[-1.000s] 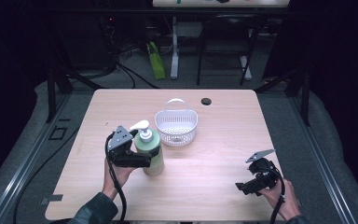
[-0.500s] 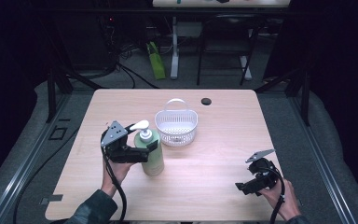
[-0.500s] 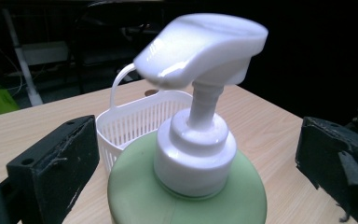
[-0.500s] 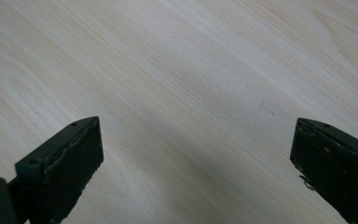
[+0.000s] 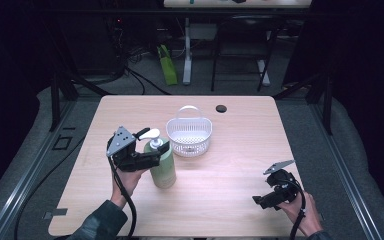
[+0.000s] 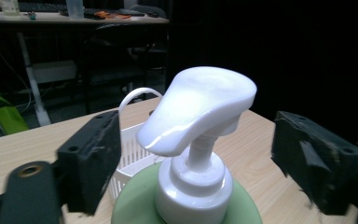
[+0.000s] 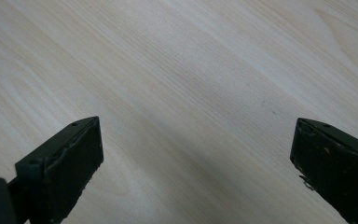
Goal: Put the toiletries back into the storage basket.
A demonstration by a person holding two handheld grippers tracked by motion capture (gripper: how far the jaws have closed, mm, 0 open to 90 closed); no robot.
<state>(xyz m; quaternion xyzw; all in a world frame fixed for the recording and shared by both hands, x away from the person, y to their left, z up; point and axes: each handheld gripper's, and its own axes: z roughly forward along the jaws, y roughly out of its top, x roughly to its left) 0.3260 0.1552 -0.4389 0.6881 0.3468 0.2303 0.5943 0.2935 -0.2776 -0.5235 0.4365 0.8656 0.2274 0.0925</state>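
Note:
A pale green soap bottle (image 5: 163, 169) with a white pump head (image 5: 150, 134) stands upright on the wooden table (image 5: 230, 165), left of the middle. My left gripper (image 5: 159, 150) reaches in level from the left at the pump's neck. In the left gripper view its black jaws flank the pump (image 6: 200, 112) with a gap on each side of my left gripper (image 6: 196, 151). The jaws have just been closing, and the pads do not touch the pump. My right gripper (image 5: 259, 201) hovers low over bare wood at the front right. In its own view my right gripper (image 7: 193, 163) stands open with nothing between the jaws.
A white slotted basket (image 5: 190, 136) with a raised handle stands just behind and right of the bottle, and in the left gripper view the basket (image 6: 131, 140) sits close beyond the left jaw. A small black disc (image 5: 221, 108) lies near the far edge.
My left gripper has risen slightly from the bottle's shoulder to the pump's neck, and its jaws stand narrower. The right hand has kept still.

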